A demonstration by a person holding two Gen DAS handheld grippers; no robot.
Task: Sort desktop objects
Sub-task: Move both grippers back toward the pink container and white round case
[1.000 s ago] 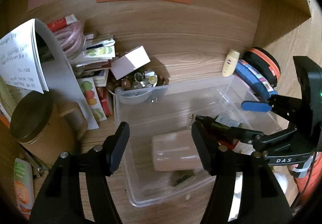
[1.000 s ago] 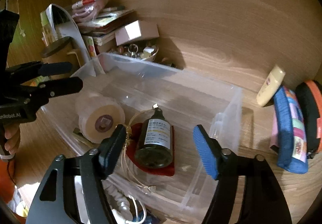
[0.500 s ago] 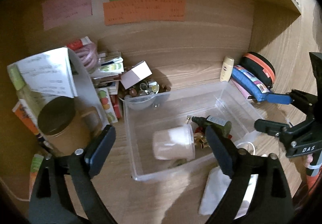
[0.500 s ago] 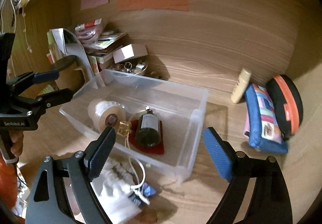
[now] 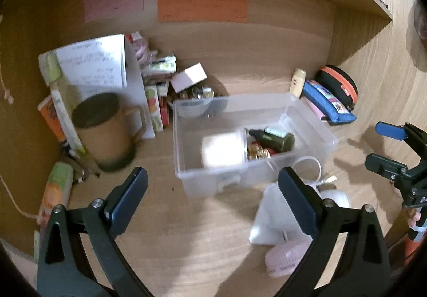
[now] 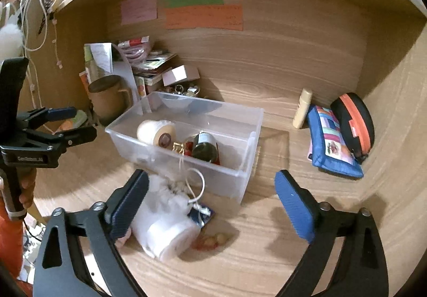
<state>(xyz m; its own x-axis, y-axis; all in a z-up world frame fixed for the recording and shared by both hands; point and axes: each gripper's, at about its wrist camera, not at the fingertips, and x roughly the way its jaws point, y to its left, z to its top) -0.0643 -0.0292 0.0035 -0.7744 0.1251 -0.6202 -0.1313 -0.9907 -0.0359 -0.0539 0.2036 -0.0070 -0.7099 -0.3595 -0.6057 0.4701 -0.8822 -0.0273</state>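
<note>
The writing on the orange note [image 6: 204, 16] and the pink note [image 6: 138, 12] on the back wall was way too small to read. The handwritten sheet [image 5: 93, 63] was smeared by blur, same deal. The white roll [image 5: 222, 149] in the clear bin [image 5: 186, 179] was just a glowing blob in the left wrist view. The dark bottle [image 6: 204, 146] had its lower half hidden behind the bin's front wall, label unreadable. The white pouch [image 6: 165, 227] was partly covered by a finger of the right gripper [image 6: 213, 206]. The bowl of trinkets [image 6: 181, 90] behind the bin was mostly hidden, couldn't tell what was in it.
</note>
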